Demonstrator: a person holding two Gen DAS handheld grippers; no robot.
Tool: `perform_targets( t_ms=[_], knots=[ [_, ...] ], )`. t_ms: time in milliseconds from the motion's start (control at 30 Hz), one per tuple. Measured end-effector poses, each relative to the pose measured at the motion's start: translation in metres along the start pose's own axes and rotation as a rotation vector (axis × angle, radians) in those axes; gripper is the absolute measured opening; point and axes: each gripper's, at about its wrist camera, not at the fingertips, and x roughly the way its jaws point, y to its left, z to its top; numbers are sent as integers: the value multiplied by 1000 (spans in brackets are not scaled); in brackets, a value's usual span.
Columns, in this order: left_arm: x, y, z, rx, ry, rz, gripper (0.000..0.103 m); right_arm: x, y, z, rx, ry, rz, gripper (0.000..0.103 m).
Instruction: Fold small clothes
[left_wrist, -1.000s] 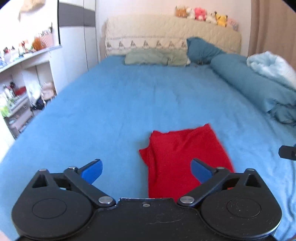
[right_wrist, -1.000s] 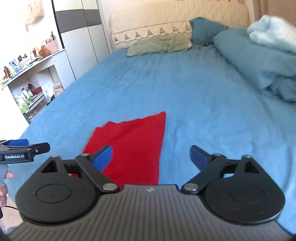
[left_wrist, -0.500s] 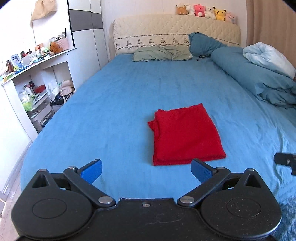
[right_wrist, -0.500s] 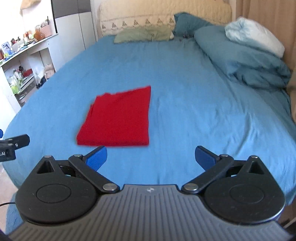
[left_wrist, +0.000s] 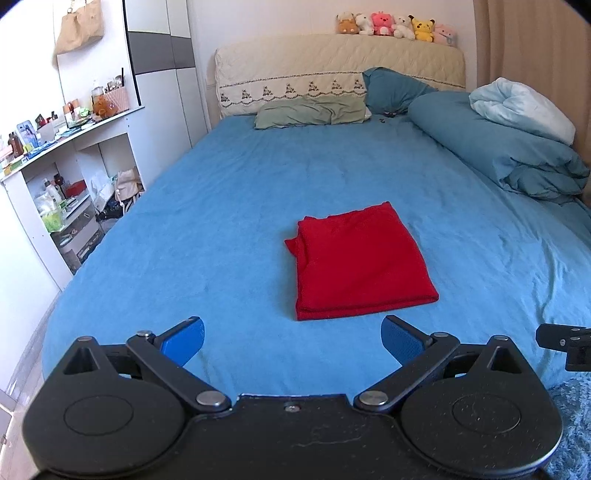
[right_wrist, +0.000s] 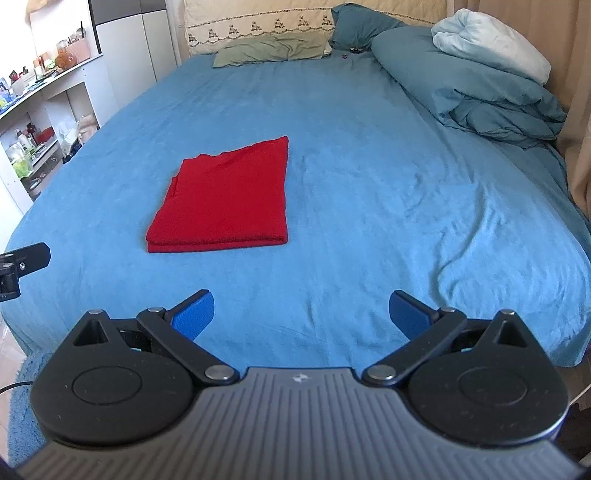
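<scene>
A red garment (left_wrist: 358, 260) lies folded into a flat rectangle on the blue bed sheet (left_wrist: 221, 206); it also shows in the right wrist view (right_wrist: 225, 201), left of centre. My left gripper (left_wrist: 291, 341) is open and empty, held back near the foot of the bed, short of the garment. My right gripper (right_wrist: 301, 312) is open and empty, also near the foot, to the right of the garment. Part of the right gripper (left_wrist: 565, 341) shows at the right edge of the left wrist view, and part of the left gripper (right_wrist: 22, 260) at the left edge of the right wrist view.
A rolled blue duvet (left_wrist: 498, 144) with a pale blanket (left_wrist: 521, 107) lies along the bed's right side. Pillows (left_wrist: 310, 112) and a headboard with plush toys (left_wrist: 395, 26) are at the far end. Cluttered white shelves (left_wrist: 66, 173) stand left. A fluffy blue rug (right_wrist: 26, 406) is below.
Both grippers have pulled back and up from the red garment toward the foot of the bed. The garment stays folded on the sheet. Both stay open.
</scene>
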Motion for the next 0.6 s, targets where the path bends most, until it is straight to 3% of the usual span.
perform_targets(
  t_ms=[600],
  knots=[
    [-7, 0, -2, 6, -36, 0, 103, -2, 1, 1, 2, -4, -2, 103]
  ],
)
